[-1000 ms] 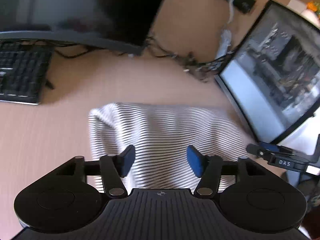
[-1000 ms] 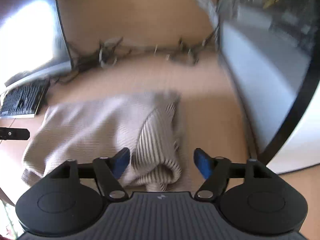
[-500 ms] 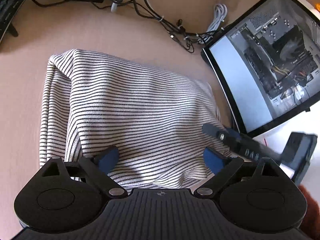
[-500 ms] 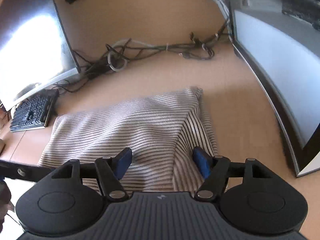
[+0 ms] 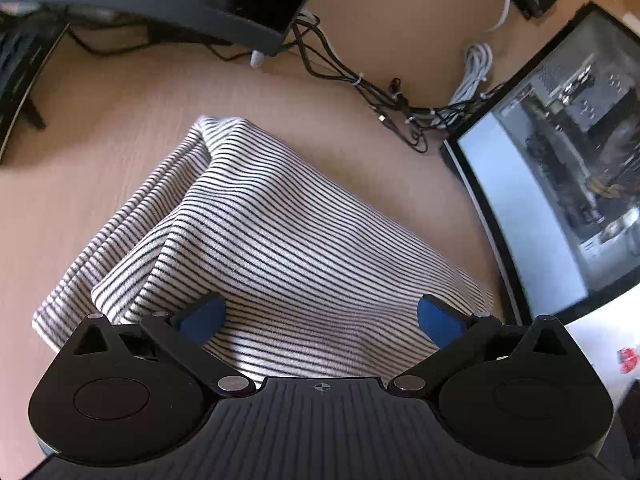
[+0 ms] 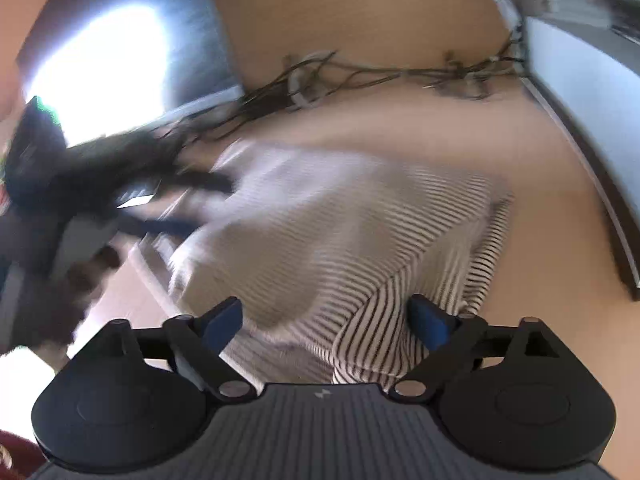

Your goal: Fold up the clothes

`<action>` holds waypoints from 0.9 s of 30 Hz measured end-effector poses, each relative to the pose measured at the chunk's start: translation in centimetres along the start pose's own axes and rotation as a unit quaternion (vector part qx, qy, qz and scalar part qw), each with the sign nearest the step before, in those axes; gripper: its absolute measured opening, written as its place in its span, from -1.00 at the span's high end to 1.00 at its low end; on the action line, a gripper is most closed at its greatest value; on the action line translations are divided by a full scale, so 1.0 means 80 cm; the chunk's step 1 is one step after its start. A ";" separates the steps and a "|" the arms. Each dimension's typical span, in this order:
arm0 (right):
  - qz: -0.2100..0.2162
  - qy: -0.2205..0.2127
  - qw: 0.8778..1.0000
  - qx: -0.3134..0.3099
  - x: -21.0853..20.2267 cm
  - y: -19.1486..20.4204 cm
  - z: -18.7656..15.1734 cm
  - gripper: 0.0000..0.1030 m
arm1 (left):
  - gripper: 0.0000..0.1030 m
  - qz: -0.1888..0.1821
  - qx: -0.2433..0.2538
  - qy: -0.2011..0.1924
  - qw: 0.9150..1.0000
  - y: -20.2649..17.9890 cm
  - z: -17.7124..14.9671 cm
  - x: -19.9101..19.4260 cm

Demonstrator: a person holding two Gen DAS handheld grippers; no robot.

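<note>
Nearer now, folded striped garment (image 5: 288,240)

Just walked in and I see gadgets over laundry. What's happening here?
A person is folding a black-and-white striped knit garment on a tan wooden desk, a two-finger gripper in each hand. The left gripper and right gripper are both opening over the folded garment; neither pinches it.

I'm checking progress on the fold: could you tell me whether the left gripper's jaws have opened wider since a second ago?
Yes. The left gripper has opened wider over the striped garment.
</note>
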State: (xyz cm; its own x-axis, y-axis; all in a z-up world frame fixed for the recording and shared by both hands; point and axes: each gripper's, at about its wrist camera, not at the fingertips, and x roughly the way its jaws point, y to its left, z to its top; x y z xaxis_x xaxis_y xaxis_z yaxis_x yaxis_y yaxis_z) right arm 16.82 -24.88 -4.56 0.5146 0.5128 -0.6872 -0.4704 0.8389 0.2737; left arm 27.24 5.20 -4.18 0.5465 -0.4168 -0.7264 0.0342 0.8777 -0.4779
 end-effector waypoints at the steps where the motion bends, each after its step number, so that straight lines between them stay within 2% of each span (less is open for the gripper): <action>1: 0.000 0.006 1.000 -0.015 0.001 0.007 -0.001 -0.86 | -1.00 0.006 0.009 0.002 1.000 -0.003 0.002 0.002; 5: -0.007 0.014 0.999 -0.045 -0.007 0.018 0.003 -0.88 | -1.00 0.024 0.018 0.006 1.000 -0.013 0.005 0.002; 8: -0.007 -0.026 0.999 -0.019 -0.037 0.008 0.020 -0.90 | -1.00 0.016 0.011 -0.003 1.000 -0.018 0.003 -0.019; 9: -0.012 -0.045 0.999 -0.012 -0.048 0.003 0.027 -1.00 | -1.00 0.014 0.013 -0.010 1.000 -0.022 0.003 -0.027; 11: -0.035 -0.075 0.997 -0.008 -0.062 -0.009 0.041 -1.00 | -0.93 0.011 0.017 -0.025 0.999 -0.032 0.001 -0.042; 12: -0.045 -0.075 0.996 -0.010 -0.060 -0.014 0.047 -1.00 | -0.89 0.008 0.021 -0.033 0.999 -0.039 0.000 -0.049; 14: -0.074 -0.066 0.995 -0.024 -0.046 -0.023 0.057 -1.00 | -0.53 -0.001 0.022 -0.038 0.999 -0.050 -0.004 -0.058; 15: -0.090 -0.060 0.994 -0.031 -0.037 -0.027 0.062 -1.00 | -0.49 -0.008 0.019 -0.032 0.999 -0.054 -0.007 -0.060; 18: -0.127 -0.039 0.990 -0.052 -0.006 -0.034 0.076 -1.00 | -0.48 -0.029 0.009 0.002 1.000 -0.058 -0.020 -0.052; 22: -0.174 -0.022 0.980 -0.093 0.028 -0.036 0.082 -1.00 | -0.48 -0.027 0.000 0.044 0.999 -0.055 -0.036 -0.021; 27: -0.183 0.005 0.978 -0.095 0.041 -0.035 0.055 -1.00 | -0.50 -0.024 -0.015 0.042 0.999 -0.045 -0.038 0.001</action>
State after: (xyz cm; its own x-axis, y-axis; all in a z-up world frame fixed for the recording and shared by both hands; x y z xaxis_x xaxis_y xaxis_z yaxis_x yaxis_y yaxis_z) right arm 22.97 -24.72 -4.66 0.6664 0.1807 -0.7234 -0.3804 0.9169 -0.1213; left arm 24.59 1.28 -4.03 0.4727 -0.4775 -0.7406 0.0334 0.8496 -0.5264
